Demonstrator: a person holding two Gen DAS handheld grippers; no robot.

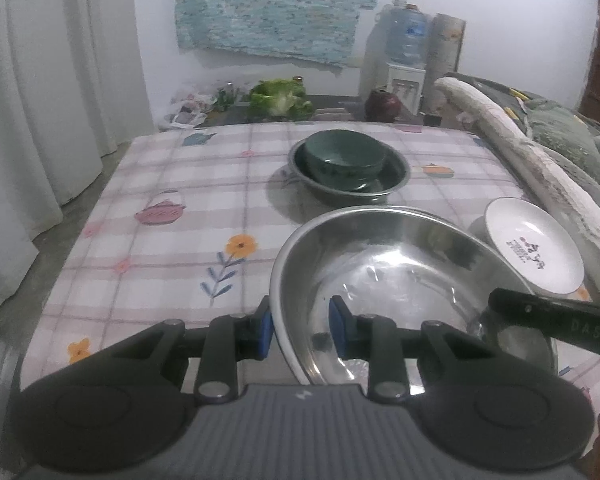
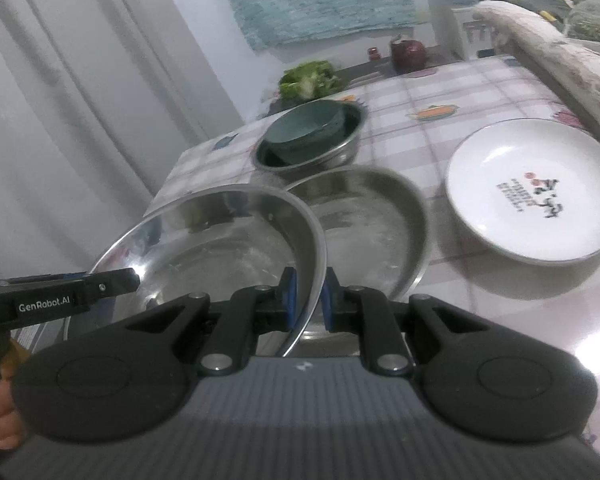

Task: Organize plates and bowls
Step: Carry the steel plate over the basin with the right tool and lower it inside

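Note:
A large steel bowl (image 1: pixel 380 264) hangs tilted above the table, gripped from both sides. My left gripper (image 1: pixel 302 328) is shut on its near left rim, and a finger (image 1: pixel 540 316) of my right gripper reaches in from the right. In the right wrist view my right gripper (image 2: pixel 309 296) is shut on that bowl's (image 2: pixel 220 240) right rim, with a left gripper finger (image 2: pixel 108 286) on its far side. A second steel dish (image 2: pixel 372 216) lies on the table below. Farther back, a green bowl (image 1: pixel 342 156) sits inside a smaller steel bowl (image 1: pixel 396 184).
A white plate (image 2: pixel 536 192) with printed marks lies to the right on the checked tablecloth (image 1: pixel 160 184). Rolled bedding (image 1: pixel 520 152) lines the right edge. Curtains hang on the left. Lettuce (image 1: pixel 280 98), a dark pot (image 1: pixel 382 106) and a water dispenser (image 1: pixel 408 40) stand beyond the far edge.

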